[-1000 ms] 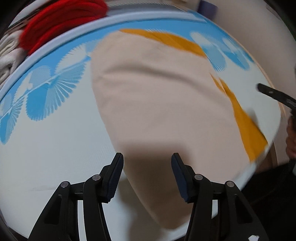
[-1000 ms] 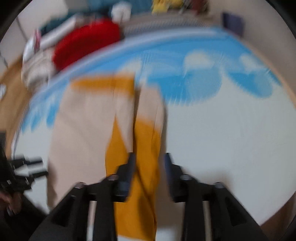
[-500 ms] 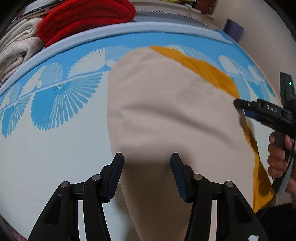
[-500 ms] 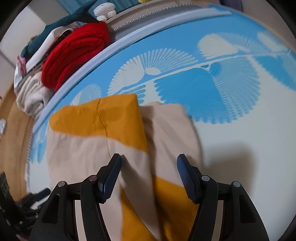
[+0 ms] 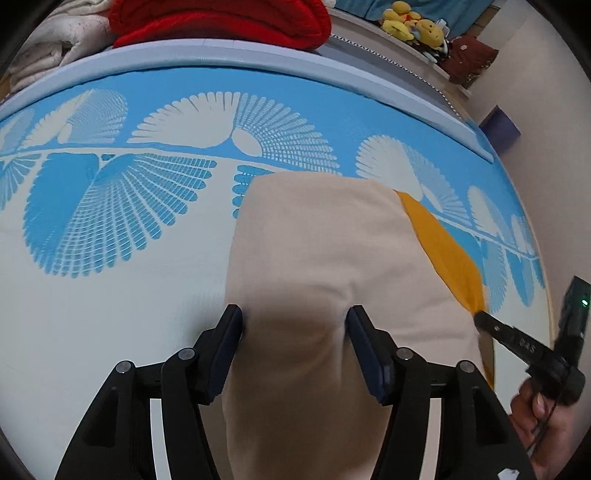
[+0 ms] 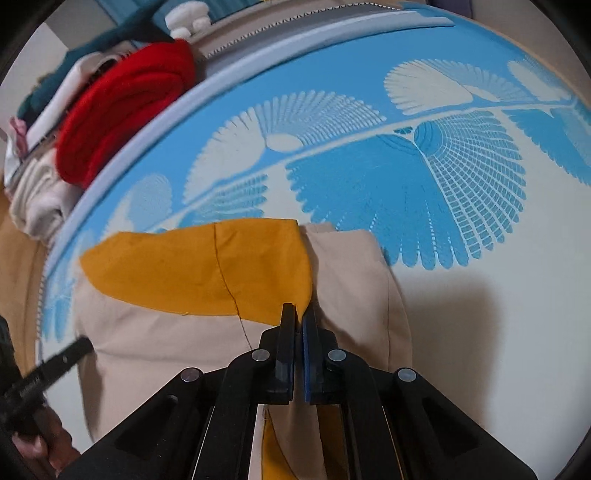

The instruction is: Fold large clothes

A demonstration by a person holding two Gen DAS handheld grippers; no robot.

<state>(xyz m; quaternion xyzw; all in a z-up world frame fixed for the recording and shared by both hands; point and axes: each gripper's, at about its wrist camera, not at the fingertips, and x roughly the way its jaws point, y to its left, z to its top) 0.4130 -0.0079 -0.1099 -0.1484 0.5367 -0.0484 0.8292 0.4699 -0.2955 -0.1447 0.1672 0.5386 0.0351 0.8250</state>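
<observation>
A beige garment (image 5: pixel 317 258) with mustard-yellow panels (image 5: pixel 443 247) lies partly folded on the blue-and-white patterned bed (image 5: pixel 110 221). My left gripper (image 5: pixel 295 328) is open, its fingers either side of the beige cloth at its near edge. My right gripper (image 6: pixel 299 314) is shut on the garment, at the fold where the yellow panel (image 6: pixel 207 266) meets the beige cloth (image 6: pixel 351 280). The right gripper also shows at the right edge of the left wrist view (image 5: pixel 480 317).
A red folded blanket (image 6: pixel 125 107) and cream folded clothes (image 6: pixel 37 199) are stacked beyond the far edge of the bed. Yellow plush toys (image 5: pixel 410 26) sit on a shelf behind. A dark blue box (image 5: pixel 498 125) stands by the wall.
The right gripper has closed on the garment's fold, having been open half a second ago. The left gripper has moved in over the beige cloth and stays open.
</observation>
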